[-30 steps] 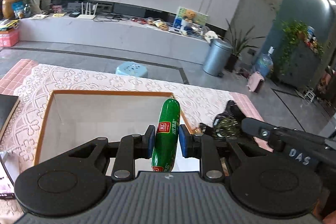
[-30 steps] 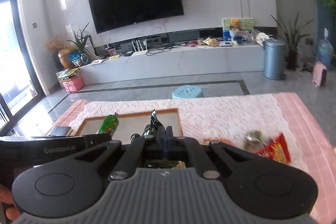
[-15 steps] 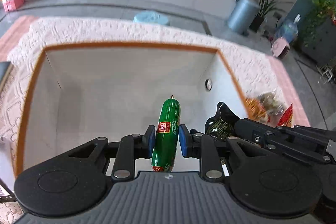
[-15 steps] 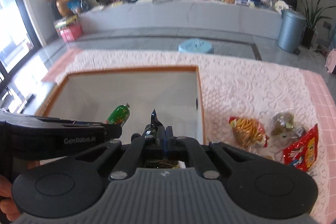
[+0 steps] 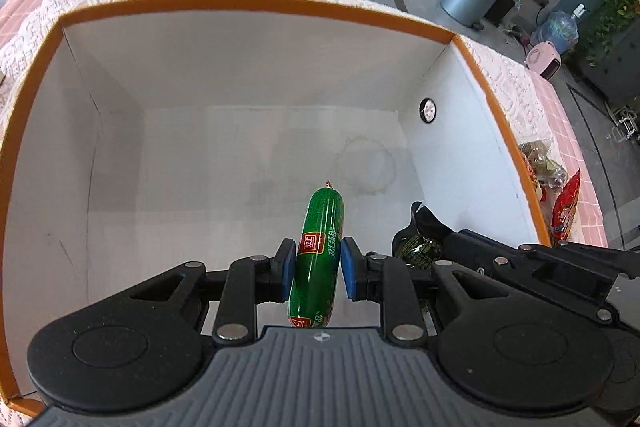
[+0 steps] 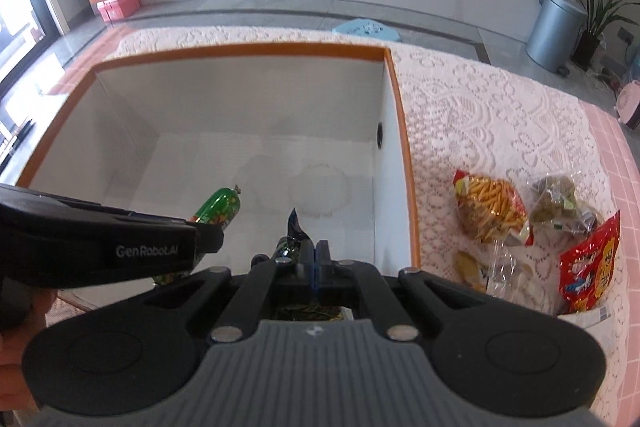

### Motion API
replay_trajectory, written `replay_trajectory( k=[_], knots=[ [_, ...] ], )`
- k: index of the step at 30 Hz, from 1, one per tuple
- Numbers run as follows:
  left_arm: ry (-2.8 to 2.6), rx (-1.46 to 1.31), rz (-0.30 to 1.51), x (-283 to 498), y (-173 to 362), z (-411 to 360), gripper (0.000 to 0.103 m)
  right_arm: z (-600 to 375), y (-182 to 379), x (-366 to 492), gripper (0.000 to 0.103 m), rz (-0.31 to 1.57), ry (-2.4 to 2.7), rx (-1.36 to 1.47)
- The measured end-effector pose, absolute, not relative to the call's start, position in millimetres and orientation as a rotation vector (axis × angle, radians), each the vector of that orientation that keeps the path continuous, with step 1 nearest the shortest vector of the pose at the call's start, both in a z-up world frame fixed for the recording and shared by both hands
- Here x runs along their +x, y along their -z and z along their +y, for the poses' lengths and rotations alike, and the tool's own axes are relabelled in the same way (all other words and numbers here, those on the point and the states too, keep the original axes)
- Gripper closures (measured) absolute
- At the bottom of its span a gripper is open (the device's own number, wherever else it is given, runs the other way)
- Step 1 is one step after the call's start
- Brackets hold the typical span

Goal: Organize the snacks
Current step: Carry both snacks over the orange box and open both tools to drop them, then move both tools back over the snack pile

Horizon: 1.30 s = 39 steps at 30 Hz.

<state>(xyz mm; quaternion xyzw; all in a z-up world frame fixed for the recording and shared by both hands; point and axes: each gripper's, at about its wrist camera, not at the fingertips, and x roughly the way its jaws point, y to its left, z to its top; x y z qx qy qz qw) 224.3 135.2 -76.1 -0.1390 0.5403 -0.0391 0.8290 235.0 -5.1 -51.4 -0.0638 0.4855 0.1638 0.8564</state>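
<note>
A green sausage (image 5: 318,251) is grasped by the left tongs (image 5: 314,273) above the open white box with an orange rim (image 5: 256,9). A dark snack packet (image 6: 292,239) is pinched in the clenched right tongs (image 6: 315,263), just beside the left. The box floor is bare. On the lace-covered tabletop (image 6: 480,115), right of the box, a chip bag (image 6: 490,209), a clear bag of brown pieces (image 6: 558,201) and a red packet (image 6: 590,269) are seen.

Both wrist cameras look steeply down into the white box (image 5: 248,75) with the orange rim, from close above its near edge. The left view sits over its middle; the right view (image 6: 248,99) sits toward its right wall. Both share the box's floor and far wall.
</note>
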Motion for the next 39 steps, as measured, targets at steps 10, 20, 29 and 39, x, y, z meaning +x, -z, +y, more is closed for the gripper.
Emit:
replay_trajectory(
  k=[10,20,29,39],
  knots=[
    [0.079,-0.260,1.164,224.7,76.4,127.4,0.066,-1.0,56.9,237.0,0.103,1.074,-0.338,-0.129],
    [0.021,-0.256,1.101,209.9,52.4,128.9,0.049,-16.6,33.9,225.6,0.068,1.039,-0.305,-0.094],
    [-0.032,-0.237,0.893,170.3,5.8,118.9,0.046,-54.1,-13.9,186.7,0.049,0.835,-0.281,-0.025],
    [0.066,-0.128,0.684,125.1,-33.3,63.4,0.045,-126.9,-45.2,123.8,0.036,0.600,-0.182,0.103]
  ],
)
